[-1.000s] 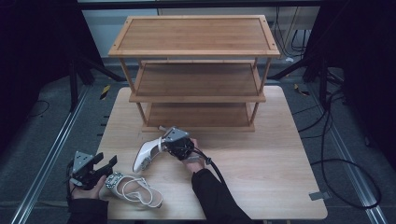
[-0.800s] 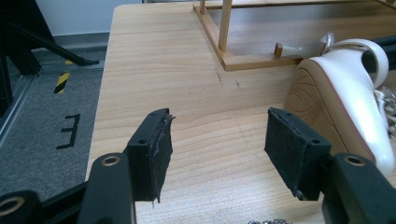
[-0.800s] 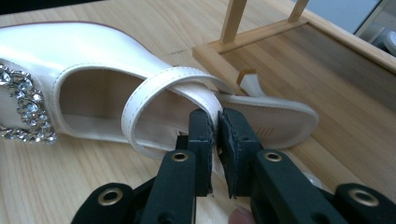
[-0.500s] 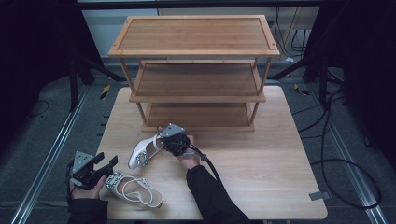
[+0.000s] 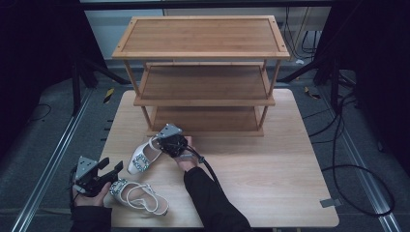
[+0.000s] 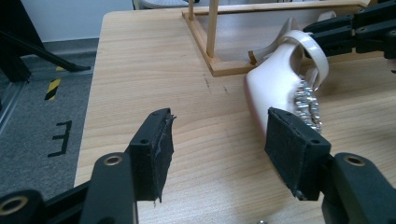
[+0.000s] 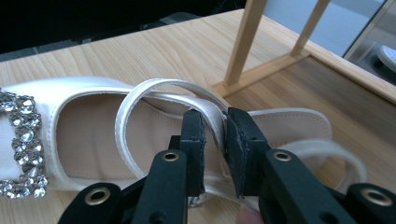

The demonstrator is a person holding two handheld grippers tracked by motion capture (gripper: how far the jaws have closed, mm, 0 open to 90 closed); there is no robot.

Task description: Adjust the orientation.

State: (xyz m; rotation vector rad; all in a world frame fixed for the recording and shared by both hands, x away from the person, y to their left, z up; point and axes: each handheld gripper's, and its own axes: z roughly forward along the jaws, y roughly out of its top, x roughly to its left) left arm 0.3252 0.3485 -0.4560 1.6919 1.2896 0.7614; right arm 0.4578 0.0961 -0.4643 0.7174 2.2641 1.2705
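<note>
Right gripper (image 7: 215, 140) pinches the white shoe (image 5: 143, 157) by its strap beside the wooden rack (image 5: 203, 77); left gripper (image 6: 219, 144) gapes wide, empty.

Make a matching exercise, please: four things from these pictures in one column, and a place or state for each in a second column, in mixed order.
Things:
1. right gripper
2. left gripper
3. shoe near the rack
4. wooden rack

Places or states:
A. stands at the far side of the table
B. jaws open, nothing between them
C. shut on a white strap
D. lies on the table with a jewelled buckle on its toe

Pairs: 1-C, 2-B, 3-D, 4-A
</note>
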